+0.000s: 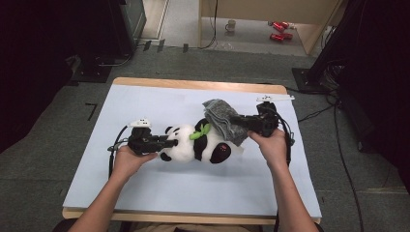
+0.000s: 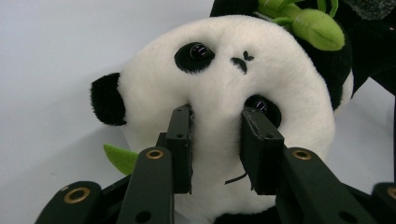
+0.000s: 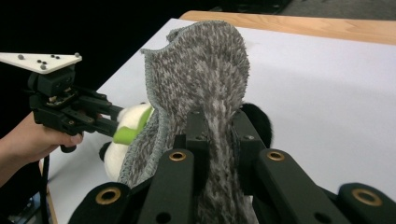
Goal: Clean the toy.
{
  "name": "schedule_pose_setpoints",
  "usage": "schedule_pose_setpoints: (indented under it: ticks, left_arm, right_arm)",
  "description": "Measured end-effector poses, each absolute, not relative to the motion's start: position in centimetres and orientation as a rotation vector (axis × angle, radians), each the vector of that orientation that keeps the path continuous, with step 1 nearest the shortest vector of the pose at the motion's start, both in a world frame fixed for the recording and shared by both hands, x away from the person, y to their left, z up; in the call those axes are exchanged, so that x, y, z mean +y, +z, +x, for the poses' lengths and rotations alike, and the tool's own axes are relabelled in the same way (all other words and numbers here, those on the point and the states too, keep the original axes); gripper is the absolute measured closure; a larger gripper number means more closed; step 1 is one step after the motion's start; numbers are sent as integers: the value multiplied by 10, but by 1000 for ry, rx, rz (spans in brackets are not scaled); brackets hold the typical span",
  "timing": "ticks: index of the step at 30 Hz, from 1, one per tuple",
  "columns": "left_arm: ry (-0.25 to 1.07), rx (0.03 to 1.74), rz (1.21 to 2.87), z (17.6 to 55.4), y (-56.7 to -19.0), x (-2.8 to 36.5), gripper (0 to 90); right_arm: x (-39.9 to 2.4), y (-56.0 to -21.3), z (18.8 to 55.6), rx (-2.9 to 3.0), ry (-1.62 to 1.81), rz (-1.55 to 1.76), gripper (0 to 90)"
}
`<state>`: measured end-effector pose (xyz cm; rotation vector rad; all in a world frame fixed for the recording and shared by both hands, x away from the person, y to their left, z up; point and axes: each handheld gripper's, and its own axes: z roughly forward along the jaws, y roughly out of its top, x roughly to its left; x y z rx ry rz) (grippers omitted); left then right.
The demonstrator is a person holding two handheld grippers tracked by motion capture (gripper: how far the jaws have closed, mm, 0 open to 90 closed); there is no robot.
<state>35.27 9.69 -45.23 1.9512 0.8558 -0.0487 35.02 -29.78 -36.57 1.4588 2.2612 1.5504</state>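
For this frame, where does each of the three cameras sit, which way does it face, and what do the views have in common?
High view: above the person's side, facing forward and down on the table; both forearms and tongs show.
Left gripper view: rides the left tongs, facing the panda toy; its black jaws pinch the face.
Right gripper view: rides the right tongs, jaws shut on the grey cloth; the left hand shows beyond.
Shared: all three show the panda.

Cloth (image 1: 223,120) lies over the toy panda (image 1: 193,144) on the table (image 1: 145,188).
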Motion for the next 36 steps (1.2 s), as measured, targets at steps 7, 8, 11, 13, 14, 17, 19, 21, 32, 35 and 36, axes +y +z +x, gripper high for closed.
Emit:
schedule_pose_setpoints:
  ticks: [7, 8, 11, 13, 14, 17, 19, 21, 32, 35, 36]
  left_arm:
    - [-27, 868, 1950, 351, -453, 97, 670]
    - [-20, 874, 1950, 351, -453, 96, 669]
    - [-15, 887, 1942, 352, -453, 96, 669]
    - [-18, 892, 1936, 354, -454, 97, 669]
    - [-26, 897, 1931, 354, -455, 97, 669]
    - [-38, 896, 1930, 355, -455, 97, 669]
    - [-42, 894, 1929, 356, -455, 97, 668]
    - [-48, 892, 1930, 356, -455, 98, 668]
    - [-70, 884, 1930, 359, -455, 99, 668]
    - [-72, 884, 1929, 359, -455, 99, 667]
    - [-73, 883, 1929, 359, -455, 99, 668]
  right_arm:
    - [-270, -380, 362, 2357, 1531, 1389, 817]
    - [-268, -383, 362, 2366, 1516, 1388, 817]
    - [-263, -396, 366, 2402, 1432, 1400, 817]
    - [-261, -402, 365, 2413, 1381, 1397, 816]
    - [-261, -405, 365, 2415, 1370, 1390, 817]
    - [-264, -408, 363, 2426, 1353, 1368, 817]
    - [-266, -412, 359, 2428, 1354, 1340, 817]
    - [-269, -416, 357, 2429, 1372, 1351, 817]
    - [-286, -423, 354, 2469, 1389, 1414, 819]
    - [-290, -425, 354, 2477, 1382, 1430, 819]
    - [-293, -426, 354, 2484, 1377, 1446, 819]
